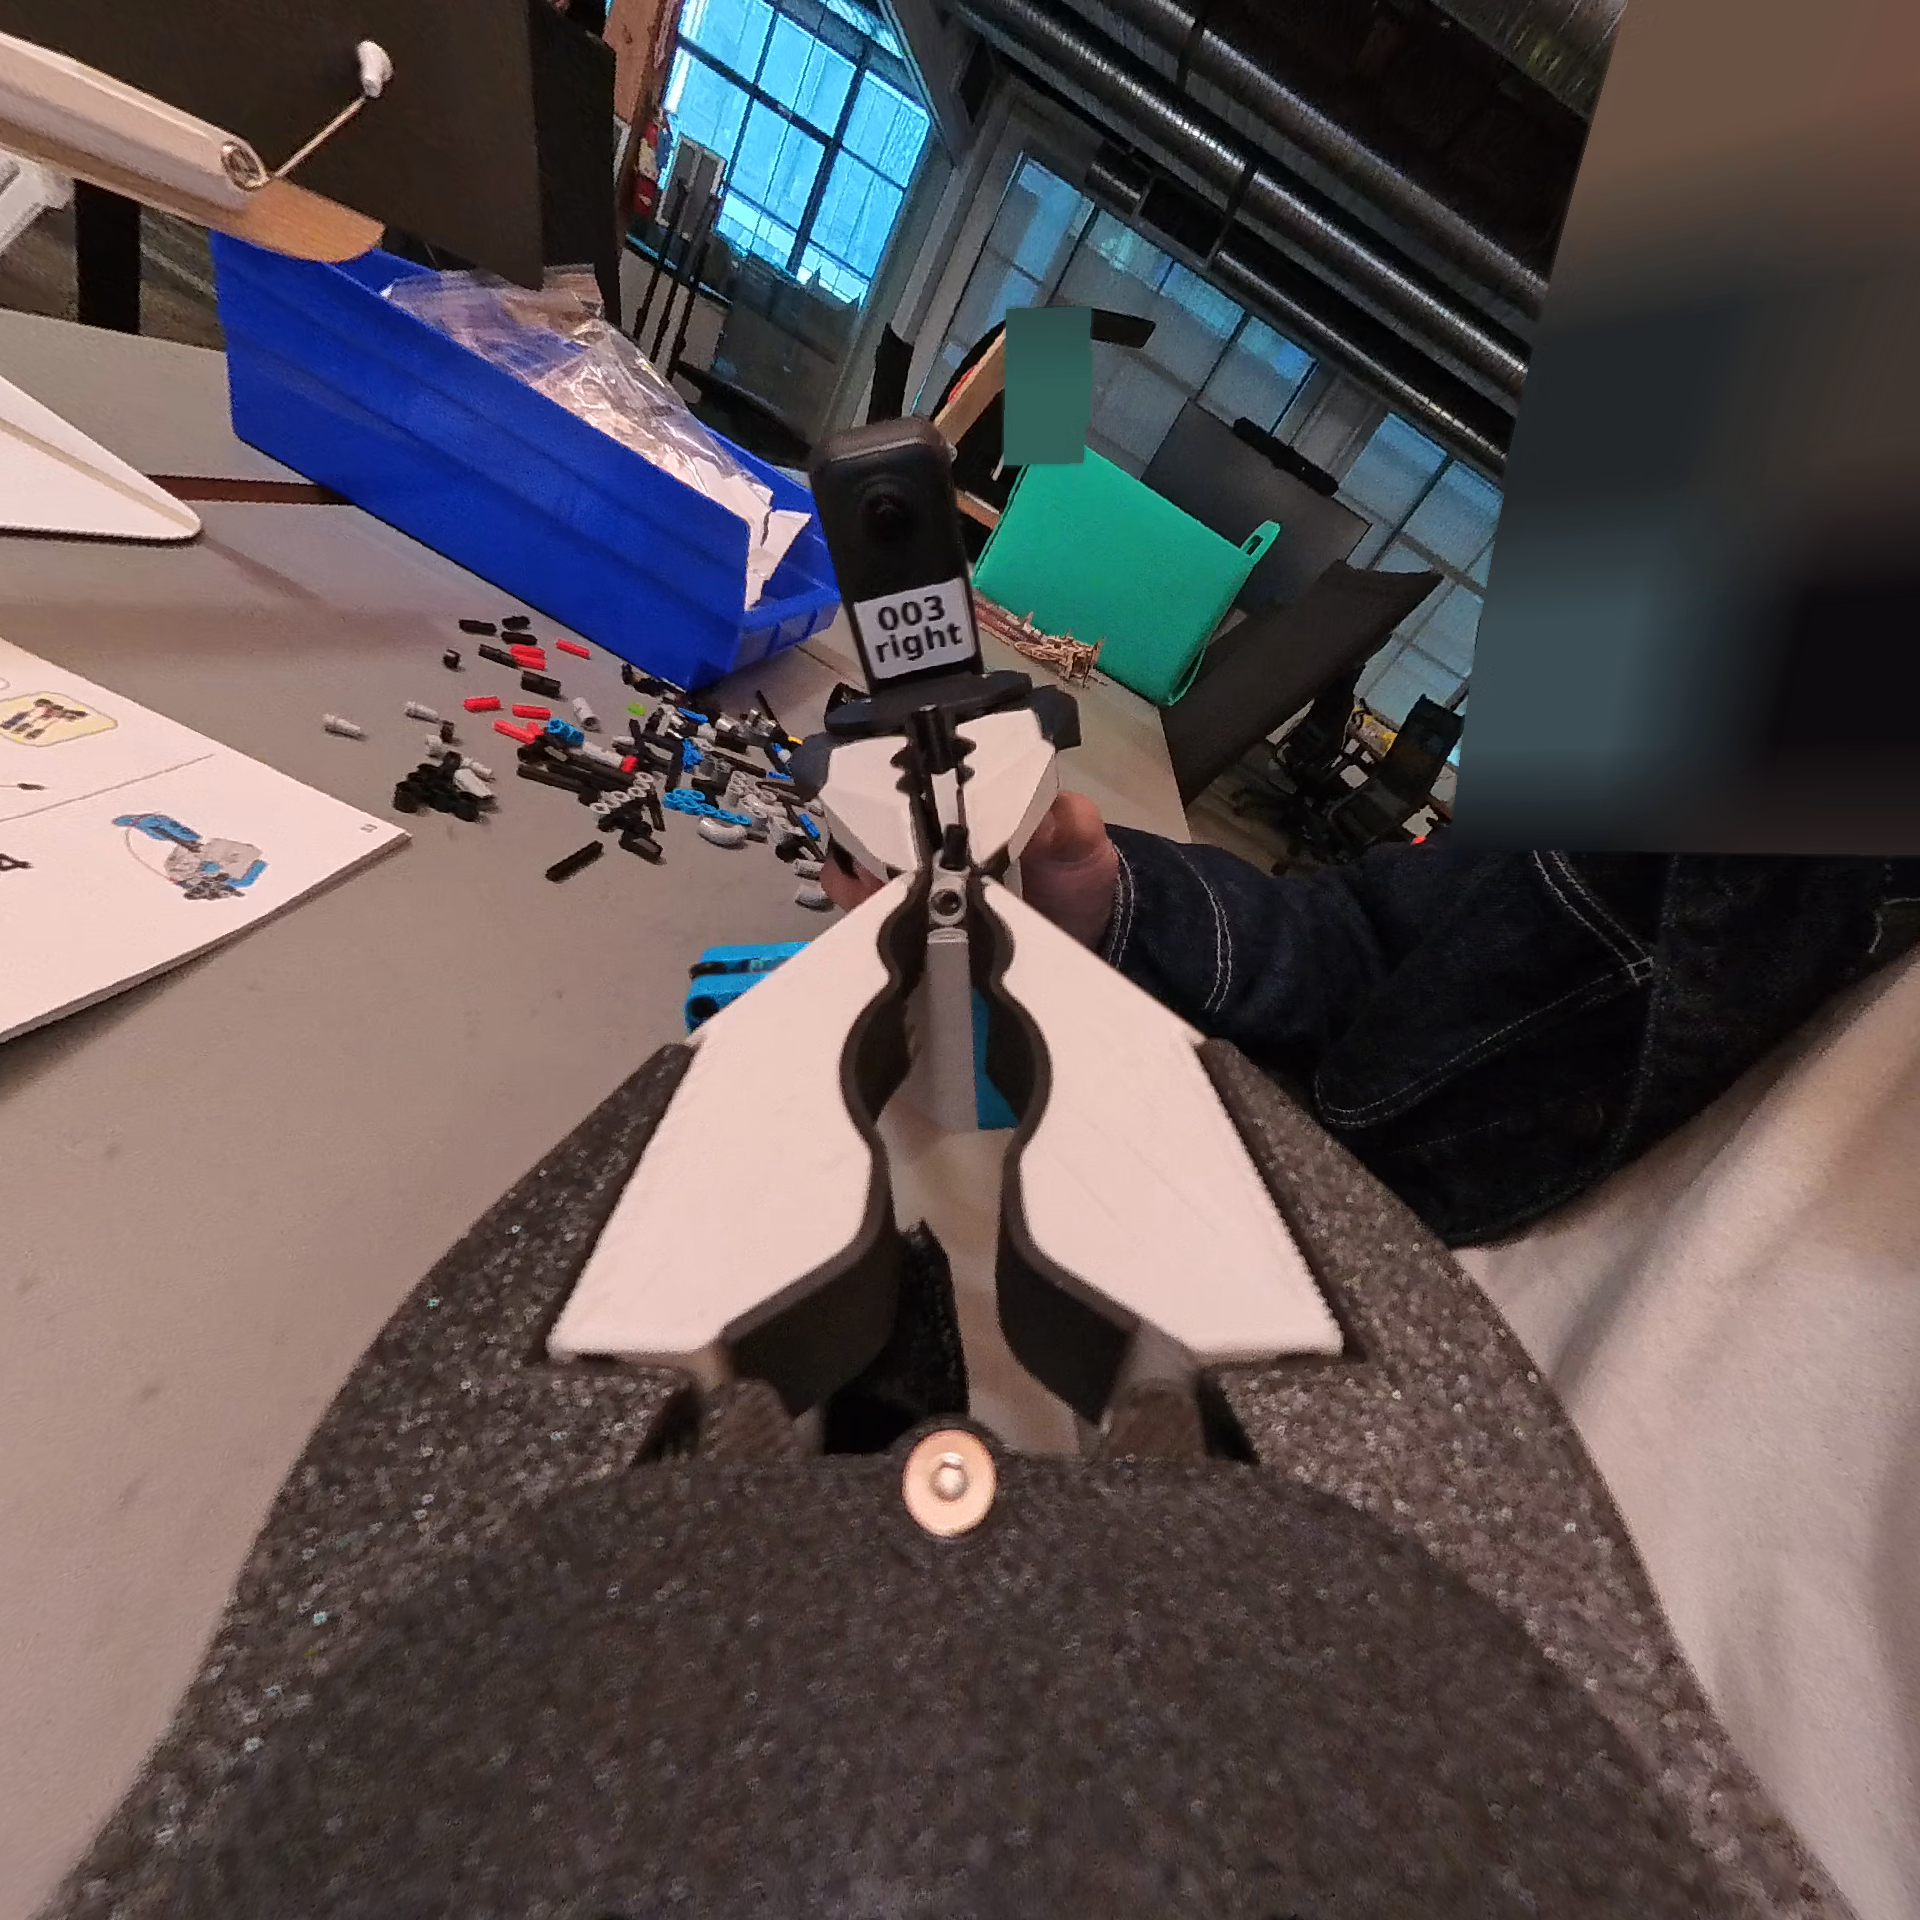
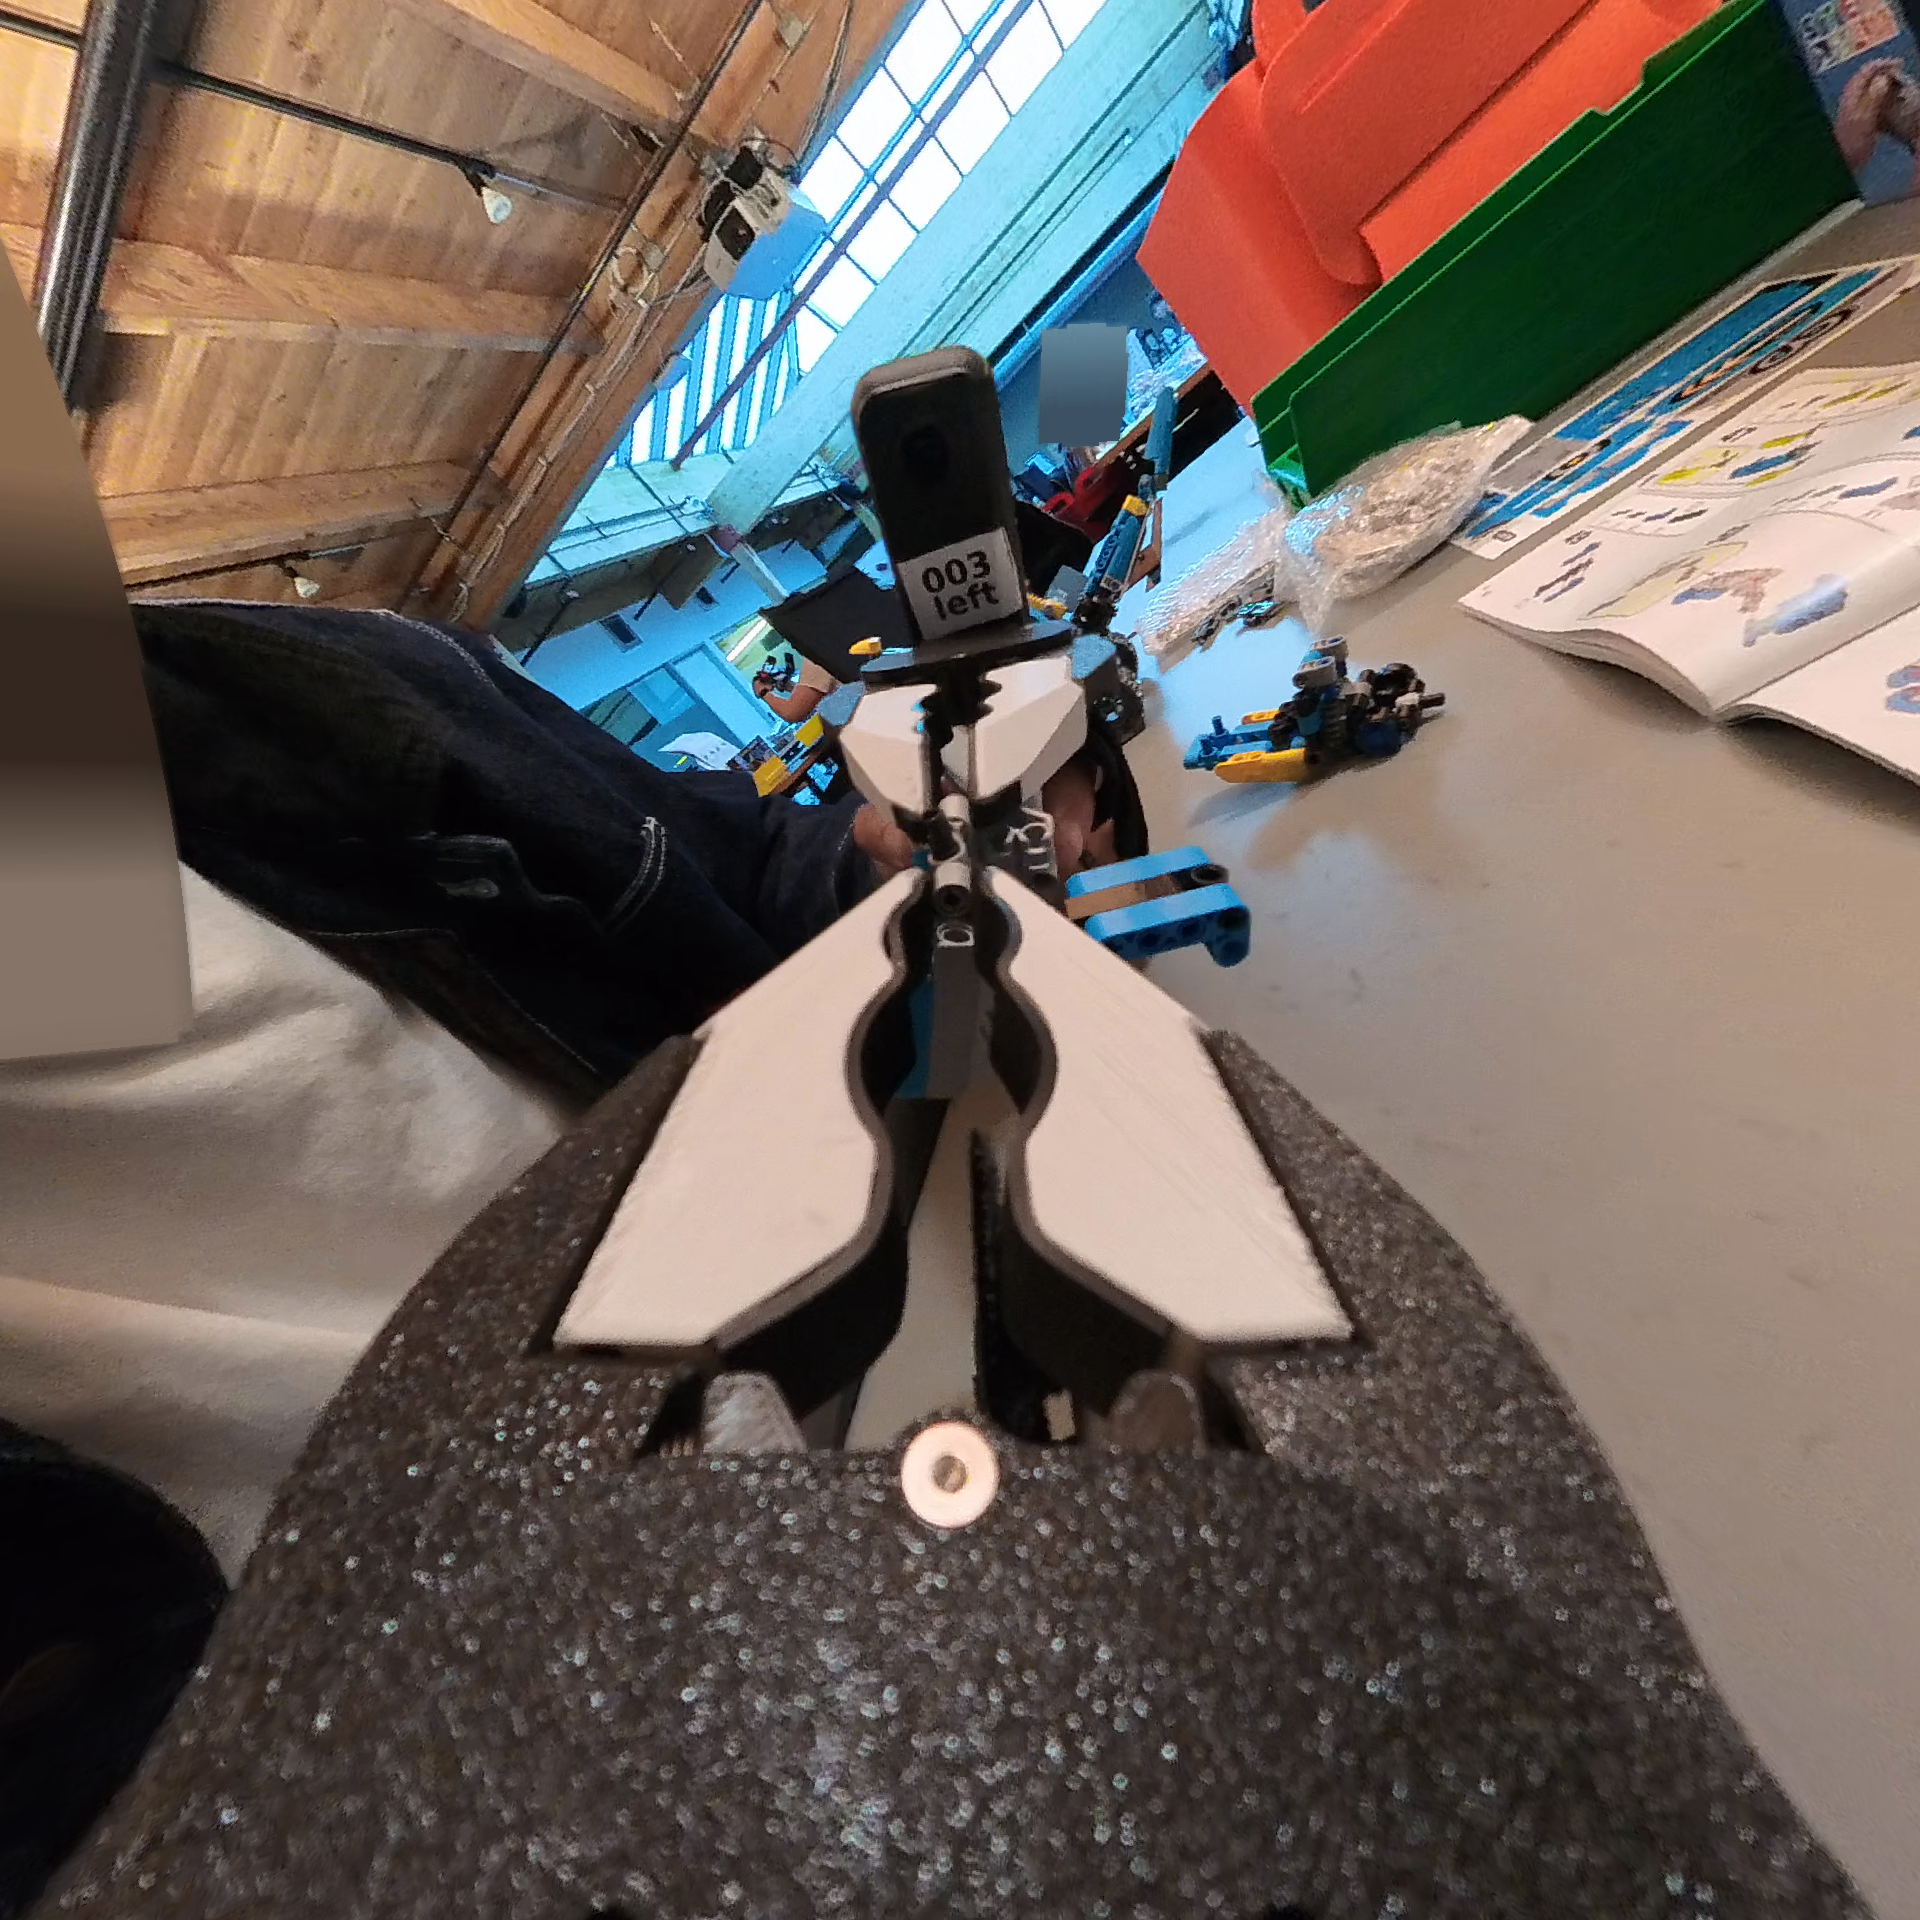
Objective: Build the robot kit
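Beside the grey table (image 1: 312, 1039), a bright blue bin (image 1: 499, 457) sits behind scattered black, red, blue and grey bricks (image 1: 623, 748). A green tray (image 2: 1558, 312) holds orange blocks (image 2: 1351, 135). Both grippers have white fingers (image 1: 769, 1122) with black pads.

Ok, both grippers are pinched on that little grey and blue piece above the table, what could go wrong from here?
1. The left gripper and right gripper meet tip to tip on the small grey and blue assembly; any twist might pop it apart.
2. If dropped, a part could get lost in the loose pieces on the table.
3. The blue beam below might get knocked.
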{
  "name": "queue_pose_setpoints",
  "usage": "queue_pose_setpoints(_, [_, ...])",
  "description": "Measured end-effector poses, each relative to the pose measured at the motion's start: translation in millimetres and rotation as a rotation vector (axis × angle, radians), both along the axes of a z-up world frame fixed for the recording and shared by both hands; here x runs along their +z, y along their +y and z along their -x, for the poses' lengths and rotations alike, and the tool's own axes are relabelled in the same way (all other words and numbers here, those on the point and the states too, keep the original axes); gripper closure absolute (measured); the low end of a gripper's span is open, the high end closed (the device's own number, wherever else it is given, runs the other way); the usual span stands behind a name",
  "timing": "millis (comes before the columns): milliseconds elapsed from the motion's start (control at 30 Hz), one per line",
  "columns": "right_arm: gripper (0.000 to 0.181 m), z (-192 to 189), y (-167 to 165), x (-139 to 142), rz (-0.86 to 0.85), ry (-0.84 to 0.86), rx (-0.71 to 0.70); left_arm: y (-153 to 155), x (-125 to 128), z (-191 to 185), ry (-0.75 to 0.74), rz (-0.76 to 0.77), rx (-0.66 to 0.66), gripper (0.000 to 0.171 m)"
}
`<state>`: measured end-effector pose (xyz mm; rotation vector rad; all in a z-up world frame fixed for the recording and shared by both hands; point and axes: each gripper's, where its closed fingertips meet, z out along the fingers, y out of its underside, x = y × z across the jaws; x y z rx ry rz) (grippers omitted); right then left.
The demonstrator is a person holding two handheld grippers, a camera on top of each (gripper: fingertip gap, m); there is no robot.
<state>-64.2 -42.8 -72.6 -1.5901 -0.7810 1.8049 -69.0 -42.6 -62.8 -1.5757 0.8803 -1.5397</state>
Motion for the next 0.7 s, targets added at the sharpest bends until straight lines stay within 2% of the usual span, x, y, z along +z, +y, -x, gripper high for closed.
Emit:
queue_pose_setpoints(300, [0.176, -1.4, -0.2, 0.8, -0.003, -0.007, -0.006, -0.8, 0.1, -1.9, -0.037, 0.013, 0.006, 0.165])
queue_pose_setpoints(500, [0.176, 0.1, 1.4, -6.6, 0.053, -0.031, 0.001, -2.2, -11.0, -5.0, 0.044, -0.066, 0.029, 0.165])
queue_pose_setpoints(700, [0.176, 0.5, 2.0, -4.6, 0.064, -0.014, -0.004, 0.4, -7.2, -7.5, 0.024, -0.055, 0.037, 0.165])
